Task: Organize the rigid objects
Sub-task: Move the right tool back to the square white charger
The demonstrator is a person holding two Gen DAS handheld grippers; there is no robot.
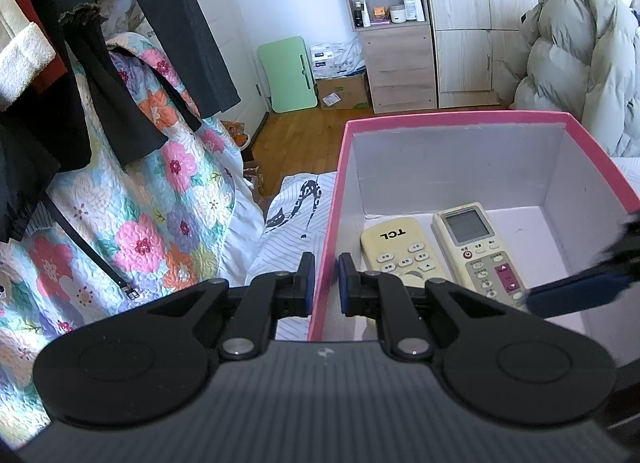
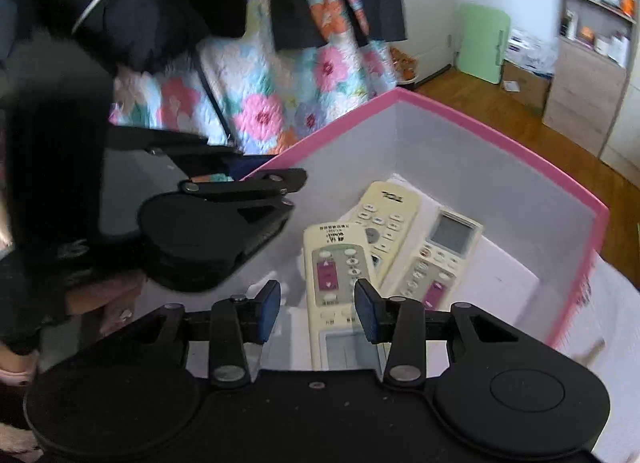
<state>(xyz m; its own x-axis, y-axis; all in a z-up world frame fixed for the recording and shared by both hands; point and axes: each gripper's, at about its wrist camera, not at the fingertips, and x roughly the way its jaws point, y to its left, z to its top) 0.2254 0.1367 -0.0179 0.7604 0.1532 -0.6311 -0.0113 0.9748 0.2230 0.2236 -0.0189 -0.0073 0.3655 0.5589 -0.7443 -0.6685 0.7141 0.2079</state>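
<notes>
The right gripper stands partly open over the box, its blue pads clear on either side of the third remote, which lies at the near side of the box floor, its far end overlapping the TCL remote; nothing is held. The left gripper is pinched nearly shut on the box's pink left wall, steadying it. The step in hand looks like the release: best to widen the right jaws a little more and draw straight up and back, so a pad does not catch the remote's edge and drag it, while the left keeps its clamp on the wall. The right wrist view shows all three remotes, the screen remote by the right wall; the left wrist view shows only two, the third hidden behind the gripper, but it alone shows the clamp on the wall.
</notes>
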